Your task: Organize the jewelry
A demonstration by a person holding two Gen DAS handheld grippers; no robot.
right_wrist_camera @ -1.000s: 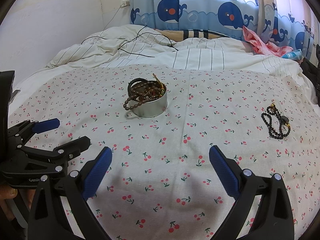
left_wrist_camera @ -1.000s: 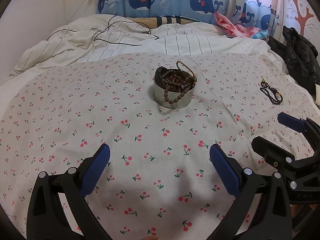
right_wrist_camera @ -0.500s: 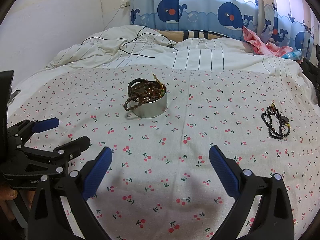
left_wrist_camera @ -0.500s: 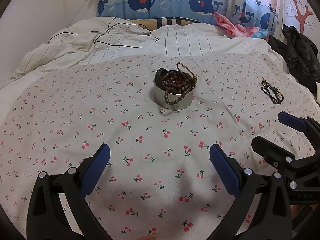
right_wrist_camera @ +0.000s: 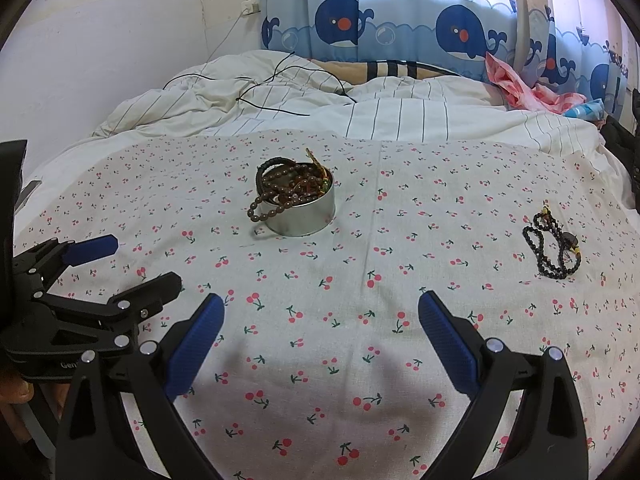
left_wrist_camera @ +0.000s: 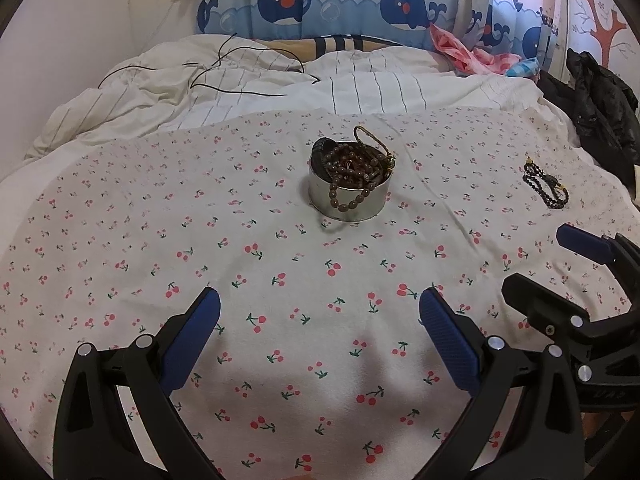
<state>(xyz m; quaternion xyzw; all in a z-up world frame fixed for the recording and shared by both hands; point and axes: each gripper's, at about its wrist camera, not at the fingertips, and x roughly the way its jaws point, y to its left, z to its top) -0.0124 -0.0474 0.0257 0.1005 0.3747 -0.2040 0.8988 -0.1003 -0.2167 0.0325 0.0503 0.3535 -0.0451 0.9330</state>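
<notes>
Both grippers are hovering low over the cherry-print sheet (right_wrist_camera: pixel 360 280) w/ jaws spread wide, holding nothing — left gripper (left_wrist_camera: pixel 320 316), right gripper (right_wrist_camera: pixel 320 316). From the right gripper, the tin (right_wrist_camera: pixel 300 212) is sitting at approx 11 o'clock, already heaped w/ beads, one brown strand (right_wrist_camera: pixel 266 210) dangling over its rim. The black bead string (right_wrist_camera: pixel 554 248) is lying loose at 2 o'clock, well apart from the tin. Risks: pads pinching sheet along w/ beads, the string slipping mid-carry, or the overfull tin tipping on soft bedding — dangling strand dragging out.
</notes>
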